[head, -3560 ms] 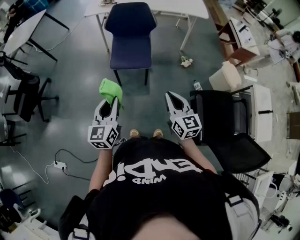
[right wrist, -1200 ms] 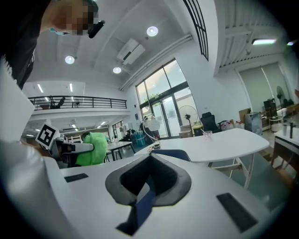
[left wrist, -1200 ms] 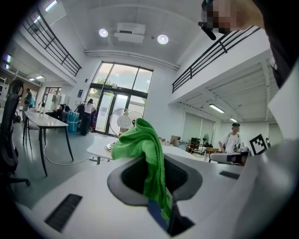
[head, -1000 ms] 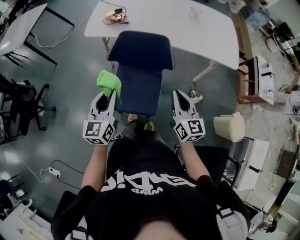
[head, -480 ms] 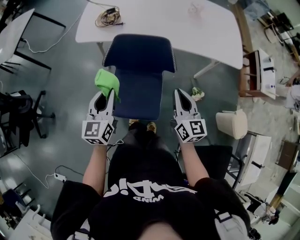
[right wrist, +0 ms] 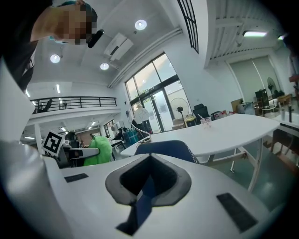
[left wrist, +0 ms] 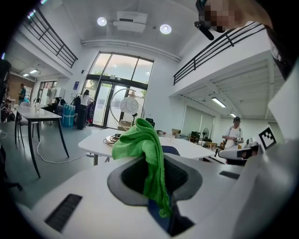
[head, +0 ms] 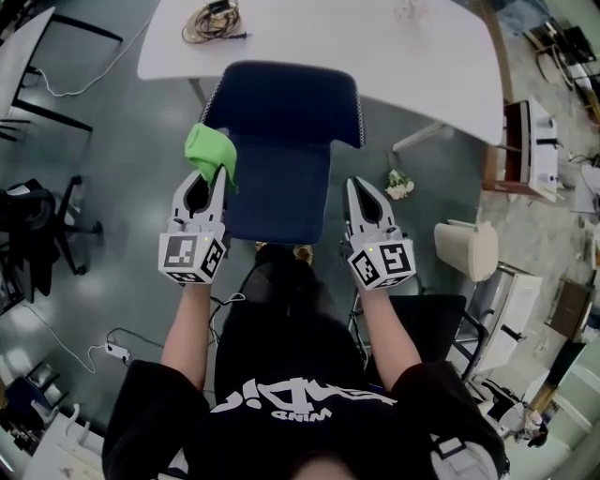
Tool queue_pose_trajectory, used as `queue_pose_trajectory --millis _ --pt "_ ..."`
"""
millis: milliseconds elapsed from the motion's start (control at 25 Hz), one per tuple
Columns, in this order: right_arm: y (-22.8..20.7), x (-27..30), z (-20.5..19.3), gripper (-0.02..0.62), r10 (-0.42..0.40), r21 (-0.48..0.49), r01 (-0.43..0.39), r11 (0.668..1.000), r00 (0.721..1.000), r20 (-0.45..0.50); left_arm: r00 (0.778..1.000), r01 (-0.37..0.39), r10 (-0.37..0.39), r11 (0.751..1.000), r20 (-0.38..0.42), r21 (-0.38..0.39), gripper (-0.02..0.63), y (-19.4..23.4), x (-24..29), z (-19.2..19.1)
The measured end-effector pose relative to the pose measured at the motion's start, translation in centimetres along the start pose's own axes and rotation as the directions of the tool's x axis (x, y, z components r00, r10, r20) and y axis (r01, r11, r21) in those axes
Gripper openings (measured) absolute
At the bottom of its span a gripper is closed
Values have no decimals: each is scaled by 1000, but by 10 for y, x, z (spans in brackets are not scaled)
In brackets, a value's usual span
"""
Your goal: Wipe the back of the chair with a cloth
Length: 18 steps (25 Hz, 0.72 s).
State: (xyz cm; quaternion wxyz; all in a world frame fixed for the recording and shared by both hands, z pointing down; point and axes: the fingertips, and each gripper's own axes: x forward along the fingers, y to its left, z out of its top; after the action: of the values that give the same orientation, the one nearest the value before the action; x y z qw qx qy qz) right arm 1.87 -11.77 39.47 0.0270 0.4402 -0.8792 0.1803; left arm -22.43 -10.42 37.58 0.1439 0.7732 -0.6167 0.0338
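Note:
The blue chair stands right in front of me, its backrest [head: 286, 98] toward the white table and its seat [head: 278, 192] between my two grippers. My left gripper [head: 217, 175] is shut on a green cloth [head: 211, 150], which bunches up above the jaws at the left edge of the seat. In the left gripper view the cloth [left wrist: 140, 147] drapes over the left gripper's [left wrist: 154, 179] closed jaws, with the chair back [left wrist: 170, 150] just behind. My right gripper [head: 359, 190] is shut and holds nothing, at the seat's right edge. The right gripper view shows the right gripper [right wrist: 148, 161], the chair back [right wrist: 168, 148] and the cloth [right wrist: 97, 150].
A white table [head: 375, 47] with a coiled cable [head: 208, 21] stands behind the chair. A beige bin [head: 464, 250] and a small object on the floor [head: 398, 185] lie to the right. Black chairs stand at the left [head: 37, 225] and lower right [head: 427, 323]. A power strip [head: 117, 352] lies on the floor.
I have walked up to the blue chair, which now sits between the grippers instead of far ahead. The left gripper still holds the green cloth; both grippers keep their spacing.

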Motion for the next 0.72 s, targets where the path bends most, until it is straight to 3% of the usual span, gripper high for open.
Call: queue_pose_trajectory --millis 720 --pt "-37 30 -33 -5 -58 49 60 997 997 -48 997 -57 59 997 -43 46 69 71 106 -52"
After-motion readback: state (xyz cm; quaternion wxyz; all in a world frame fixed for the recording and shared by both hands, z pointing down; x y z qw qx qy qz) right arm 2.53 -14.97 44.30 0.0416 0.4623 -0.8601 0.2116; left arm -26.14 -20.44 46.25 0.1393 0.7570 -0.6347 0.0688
